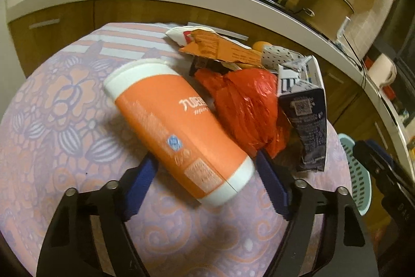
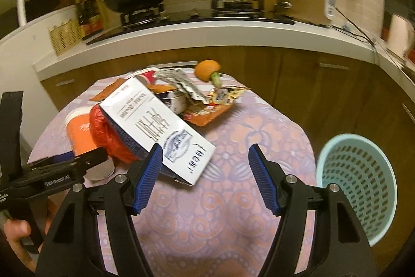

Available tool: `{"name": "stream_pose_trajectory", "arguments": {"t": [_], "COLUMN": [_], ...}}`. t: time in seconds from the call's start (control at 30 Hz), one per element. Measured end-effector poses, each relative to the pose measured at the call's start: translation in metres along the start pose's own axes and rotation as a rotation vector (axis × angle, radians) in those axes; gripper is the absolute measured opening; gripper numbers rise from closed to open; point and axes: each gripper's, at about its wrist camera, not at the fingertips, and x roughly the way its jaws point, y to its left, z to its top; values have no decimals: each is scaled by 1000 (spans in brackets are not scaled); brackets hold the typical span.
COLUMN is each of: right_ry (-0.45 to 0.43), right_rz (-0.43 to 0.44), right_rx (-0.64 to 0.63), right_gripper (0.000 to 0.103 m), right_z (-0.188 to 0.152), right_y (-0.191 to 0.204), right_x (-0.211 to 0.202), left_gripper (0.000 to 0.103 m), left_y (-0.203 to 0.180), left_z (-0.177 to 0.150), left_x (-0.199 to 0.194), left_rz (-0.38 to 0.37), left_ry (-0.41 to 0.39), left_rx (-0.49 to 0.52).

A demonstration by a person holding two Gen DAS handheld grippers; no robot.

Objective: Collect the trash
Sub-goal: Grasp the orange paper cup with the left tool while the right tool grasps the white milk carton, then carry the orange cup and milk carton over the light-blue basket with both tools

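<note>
An orange paper cup [image 1: 179, 126] with white ends lies on its side on the round table. My left gripper [image 1: 205, 156] straddles its lower end, and both blue pads [image 1: 142, 181] touch the cup's sides. To its right lie a crumpled red plastic bag [image 1: 246, 105] and a dark flattened carton [image 1: 306, 121]. In the right wrist view my right gripper [image 2: 205, 149] stands open over the tablecloth. A white milk carton [image 2: 155, 126] lies against its left pad [image 2: 147, 175], and the right pad touches nothing. The left gripper [image 2: 77, 162] shows there on the cup [image 2: 77, 131].
Torn orange packaging [image 1: 220, 46], blister packs [image 2: 181, 82], a snack wrapper [image 2: 215, 105] and an orange fruit [image 2: 207, 69] lie at the table's far side. A teal perforated basket [image 2: 360, 186] stands on the floor right of the table [image 2: 259, 121]. The kitchen counter [image 2: 207, 38] runs behind.
</note>
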Motion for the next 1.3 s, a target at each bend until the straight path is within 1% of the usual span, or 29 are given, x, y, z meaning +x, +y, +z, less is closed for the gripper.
{"name": "stream_pose_trajectory", "arguments": {"t": [0.17, 0.27, 0.33, 0.4, 0.47, 0.53, 0.57, 0.73, 0.8, 0.83, 0.87, 1.03, 1.23, 1.3], "right_ry": [33, 53, 69, 81, 94, 108, 122, 160, 153, 149, 141, 79, 8, -12], "right_rz": [78, 95, 111, 107, 123, 129, 146, 196, 208, 217, 218, 241, 227, 205], "right_rx": [-96, -156, -184, -213, -234, -246, -245, -207, -190, -184, -179, -130, -61, -39], "right_gripper": [76, 81, 82, 83, 86, 86, 86, 86, 84, 77, 75, 70, 64, 64], "right_z": [2, 4, 6, 8, 12, 15, 17, 22, 21, 19, 18, 6, -4, -6], "right_y": [11, 17, 20, 21, 23, 24, 25, 23, 22, 21, 21, 14, -4, -13], "right_x": [11, 21, 29, 39, 50, 62, 69, 92, 90, 86, 83, 48, 5, -8], "left_gripper": [69, 69, 66, 63, 62, 62, 62, 62, 62, 62, 62, 61, 60, 60], "left_y": [6, 14, 19, 23, 24, 26, 26, 25, 26, 26, 26, 21, 5, -2], "left_z": [-1, 2, 5, 7, 9, 10, 10, 8, 6, 6, 6, 1, 0, 0], "left_x": [-6, -14, -22, -28, -32, -34, -34, -31, -31, -32, -33, -48, -76, -85], "left_rz": [-32, -45, -43, -47, -45, -48, -50, -56, -57, -58, -60, -89, -142, -157], "left_ry": [9, 8, -2, -10, -20, -26, -26, -16, -16, -18, -22, -73, -144, -167], "left_rx": [34, 53, 72, 83, 89, 93, 95, 101, 100, 101, 103, 119, 145, 153]}}
